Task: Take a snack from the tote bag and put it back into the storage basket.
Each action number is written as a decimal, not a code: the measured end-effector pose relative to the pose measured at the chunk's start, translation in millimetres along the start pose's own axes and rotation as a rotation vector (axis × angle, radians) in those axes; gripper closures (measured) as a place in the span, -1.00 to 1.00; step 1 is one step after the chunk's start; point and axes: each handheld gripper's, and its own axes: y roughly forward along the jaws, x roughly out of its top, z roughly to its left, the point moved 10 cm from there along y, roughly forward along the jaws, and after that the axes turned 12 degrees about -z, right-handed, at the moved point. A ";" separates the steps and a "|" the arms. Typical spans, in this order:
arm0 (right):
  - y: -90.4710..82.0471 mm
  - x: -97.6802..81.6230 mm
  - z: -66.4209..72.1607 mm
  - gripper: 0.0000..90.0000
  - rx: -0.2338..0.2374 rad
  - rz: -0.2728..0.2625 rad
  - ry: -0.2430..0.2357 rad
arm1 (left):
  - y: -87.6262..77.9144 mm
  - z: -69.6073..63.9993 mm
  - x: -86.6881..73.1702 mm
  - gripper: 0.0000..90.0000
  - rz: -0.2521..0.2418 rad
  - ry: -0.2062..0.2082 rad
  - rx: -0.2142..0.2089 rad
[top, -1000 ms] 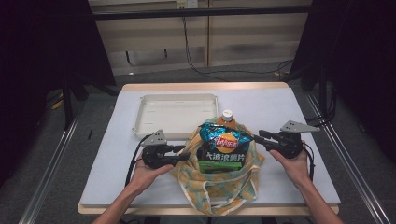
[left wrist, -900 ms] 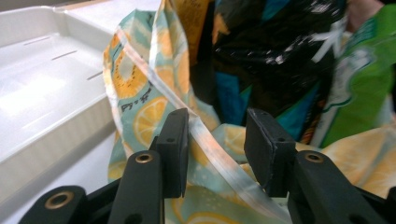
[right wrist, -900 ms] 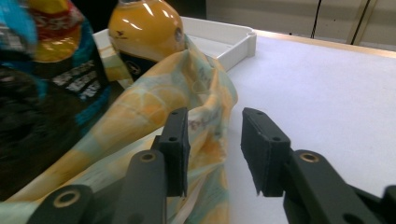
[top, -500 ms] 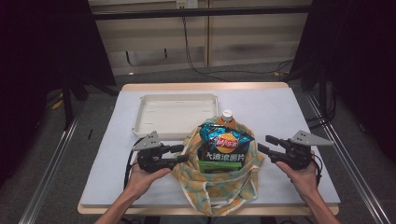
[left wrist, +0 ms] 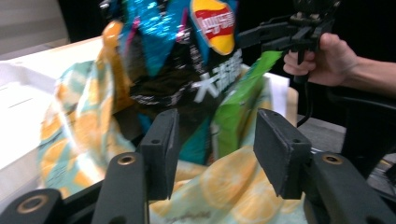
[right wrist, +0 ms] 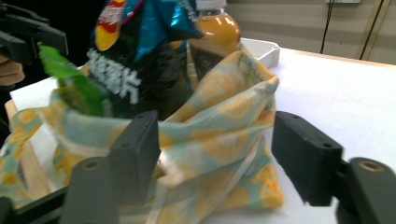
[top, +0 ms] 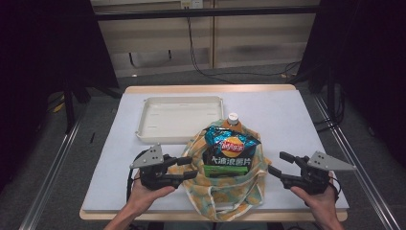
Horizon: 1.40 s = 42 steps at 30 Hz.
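A lemon-print tote bag point(top: 225, 191) stands at the table's near middle. Out of it rise a blue chips bag point(top: 230, 146) and an orange-drink bottle point(top: 232, 119) with a white cap. My left gripper point(top: 190, 168) is at the bag's left edge. Its jaws have just been opening and stand apart point(left wrist: 215, 154), with the fabric point(left wrist: 224, 186) beyond and below them and nothing pressed. My right gripper point(top: 276, 163) is clear of the bag's right side. Its jaws have also just been opening and are wide point(right wrist: 217, 158), with the bag point(right wrist: 219, 135) in front and nothing between them.
A white tray point(top: 179, 117) lies behind the bag at the left. The white table top point(top: 282, 120) is bare to the right of the bottle. The near edge of the table point(top: 287, 213) runs close under both hands.
Both grippers have drawn outward and toward the near edge, away from the bag. The right one has left the bag's right rim, and both pairs of jaws stand wider.
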 end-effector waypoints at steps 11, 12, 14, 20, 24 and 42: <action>-15.2 -16.8 22.4 -0.52 0.044 0.040 0.017 | 19.1 -9.4 4.7 0.04 0.008 0.028 -0.026; -15.1 -16.6 24.5 -0.52 0.052 0.040 0.012 | 21.0 -9.0 5.8 0.07 0.008 0.035 -0.024; -13.8 -14.2 28.6 -0.52 0.066 0.032 0.003 | 25.4 -9.4 6.4 0.15 0.017 0.051 -0.026; -11.6 -15.6 26.4 -0.52 0.060 0.041 0.005 | 40.0 -5.2 -0.9 0.34 0.051 0.063 -0.051; -10.7 -16.3 25.4 -0.52 0.060 0.041 0.010 | 46.9 -7.6 -4.3 0.50 0.089 0.069 -0.082; -4.9 -17.6 27.0 -0.54 0.079 0.054 -0.003 | 61.8 -11.6 -27.0 0.60 0.149 0.028 -0.136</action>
